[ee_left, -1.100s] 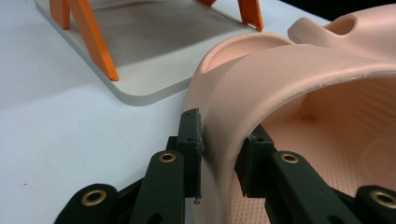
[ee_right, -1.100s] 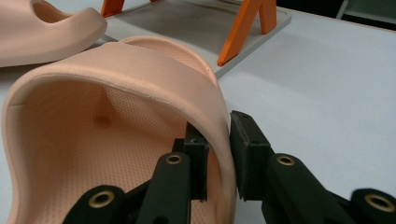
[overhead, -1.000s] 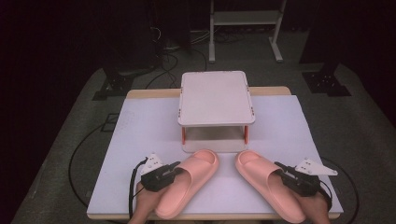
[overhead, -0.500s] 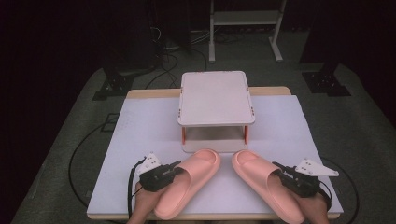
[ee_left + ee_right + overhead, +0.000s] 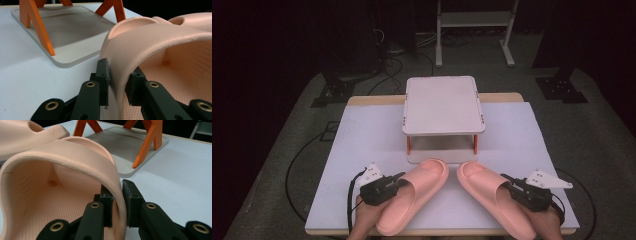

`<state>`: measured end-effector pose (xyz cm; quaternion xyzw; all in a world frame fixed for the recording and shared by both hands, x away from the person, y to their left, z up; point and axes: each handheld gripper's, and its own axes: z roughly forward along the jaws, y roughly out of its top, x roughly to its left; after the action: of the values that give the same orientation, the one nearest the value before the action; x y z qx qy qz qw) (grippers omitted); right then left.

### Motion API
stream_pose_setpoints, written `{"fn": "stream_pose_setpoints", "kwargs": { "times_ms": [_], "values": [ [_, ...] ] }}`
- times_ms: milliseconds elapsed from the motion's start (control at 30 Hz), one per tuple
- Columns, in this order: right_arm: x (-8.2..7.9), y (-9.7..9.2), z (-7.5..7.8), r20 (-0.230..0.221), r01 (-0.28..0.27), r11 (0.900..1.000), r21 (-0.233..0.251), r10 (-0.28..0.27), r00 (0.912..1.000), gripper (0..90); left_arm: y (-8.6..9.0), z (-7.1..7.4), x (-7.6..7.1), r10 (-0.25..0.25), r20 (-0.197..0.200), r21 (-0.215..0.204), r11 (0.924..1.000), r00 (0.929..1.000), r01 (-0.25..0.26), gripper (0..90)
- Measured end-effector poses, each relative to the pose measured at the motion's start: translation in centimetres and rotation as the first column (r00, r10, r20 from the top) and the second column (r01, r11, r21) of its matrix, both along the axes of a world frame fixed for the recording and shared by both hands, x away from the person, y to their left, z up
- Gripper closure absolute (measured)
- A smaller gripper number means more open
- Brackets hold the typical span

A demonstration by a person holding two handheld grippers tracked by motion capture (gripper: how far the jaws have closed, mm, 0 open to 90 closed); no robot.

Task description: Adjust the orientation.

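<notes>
We see two salmon-pink foam slides on the white table (image 5: 362,135), toes pointing to the far side and angled in toward each other. The left slide (image 5: 414,192) lies near the near-left part of the table, the right slide (image 5: 494,197) near the near-right; their toes sit close together, just in front of the stand.

The left gripper (image 5: 384,189) is held at the left slide's outer side, by its strap. In the left gripper view its jaws are nearly closed, with the side wall of the strap (image 5: 155,42) pinched between the two pads; one pad sits outside the strap, the other inside the foot opening. The left hand (image 5: 367,217) comes in from the near edge.

The right gripper (image 5: 524,192) is at the outer side of the right slide. In the right gripper view its jaws are likewise nearly closed on the edge of that slide's strap (image 5: 75,155), one pad inside and one outside. The right hand (image 5: 548,225) shows at the near edge.

Beyond the slides stands a small two-level stand (image 5: 443,102): a pale flat top on orange legs (image 5: 408,145) over a pale base plate (image 5: 67,27), at the middle of the table toward the far side. We cannot tell whether the toes touch the base plate.

Dark cables (image 5: 307,160) trail over the grey floor on the left
</notes>
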<state>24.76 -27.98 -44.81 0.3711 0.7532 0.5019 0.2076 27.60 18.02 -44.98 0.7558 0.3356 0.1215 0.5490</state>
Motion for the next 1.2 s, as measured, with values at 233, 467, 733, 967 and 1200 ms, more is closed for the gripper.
{"fn": "stream_pose_setpoints", "kwargs": {
  "times_ms": [233,467,733,967,1200],
  "values": [
    [-0.2,0.4,0.7,0.011,-0.011,0.9999,0.008,0.011,0.9999,78.8,0.1,0.6,-0.1,-0.008,0.006,-0.006,0.9999,0.9999,0.008,76.0],
    [-0.2,0.6,1.9,0.03,-0.017,0.9997,0.019,0.016,0.9994,79.1,0.1,2.1,-0.2,-0.015,0.028,-0.014,0.9998,0.9995,0.015,76.0],
    [-0.7,0.6,4.2,0.066,-0.027,0.9992,0.031,0.025,0.9975,79.1,1.0,4.4,-0.3,-0.01,0.062,-0.025,0.9996,0.998,0.011,75.9],
    [-1.0,0.4,6.4,0.099,-0.031,0.999,0.033,0.028,0.9947,79.1,1.9,6.1,-0.4,-0.002,0.087,-0.024,0.9997,0.9962,0.004,75.9],
    [-1.0,0.2,8.0,0.114,-0.024,0.9993,0.028,0.021,0.9933,79.1,2.4,6.9,-0.6,0.01,0.093,-0.028,0.9996,0.9956,-0.007,75.9]
  ]
}}
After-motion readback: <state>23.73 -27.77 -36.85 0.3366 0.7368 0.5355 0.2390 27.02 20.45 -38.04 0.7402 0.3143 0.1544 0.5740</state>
